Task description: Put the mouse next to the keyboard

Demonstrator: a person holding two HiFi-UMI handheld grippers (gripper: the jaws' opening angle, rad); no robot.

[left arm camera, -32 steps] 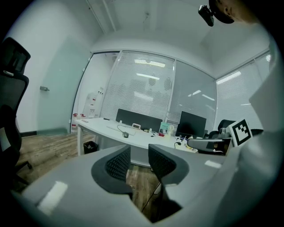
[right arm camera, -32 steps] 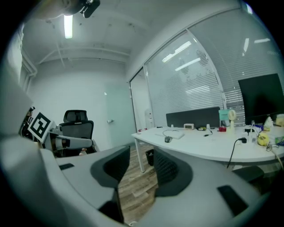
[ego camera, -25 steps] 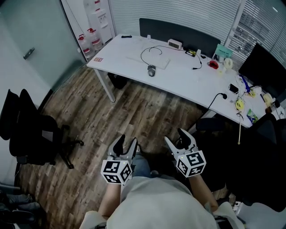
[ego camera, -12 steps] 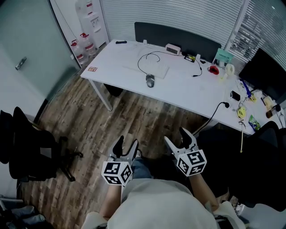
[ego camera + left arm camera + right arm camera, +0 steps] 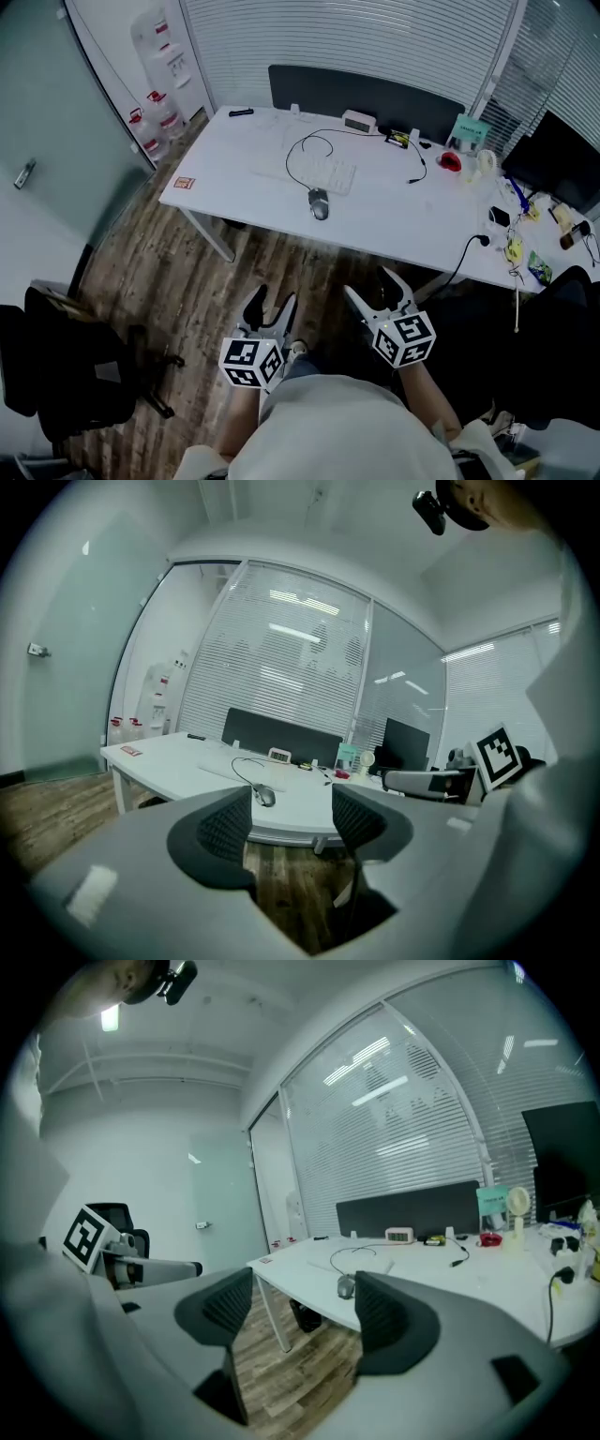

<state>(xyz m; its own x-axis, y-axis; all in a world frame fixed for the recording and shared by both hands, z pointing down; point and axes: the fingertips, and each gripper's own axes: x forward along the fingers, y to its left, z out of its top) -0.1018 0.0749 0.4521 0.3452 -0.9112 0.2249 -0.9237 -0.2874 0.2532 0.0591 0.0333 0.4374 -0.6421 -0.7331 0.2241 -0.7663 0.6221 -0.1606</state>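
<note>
A grey wired mouse lies on the white desk, just in front of a white keyboard, with its black cable looping over the keyboard. The mouse also shows in the left gripper view and, as a small grey shape, in the right gripper view. My left gripper and right gripper hang open and empty over the wooden floor, well short of the desk. Nothing sits between either pair of jaws.
A black chair stands at the left. A dark divider backs the desk. A small clock, cables, a red item, a fan and a monitor crowd the desk's right side. Water bottles stand near the glass wall.
The view has moved forward and the desk now sits closer and more central. Both grippers stay low in front of me, jaws slightly wider than before.
</note>
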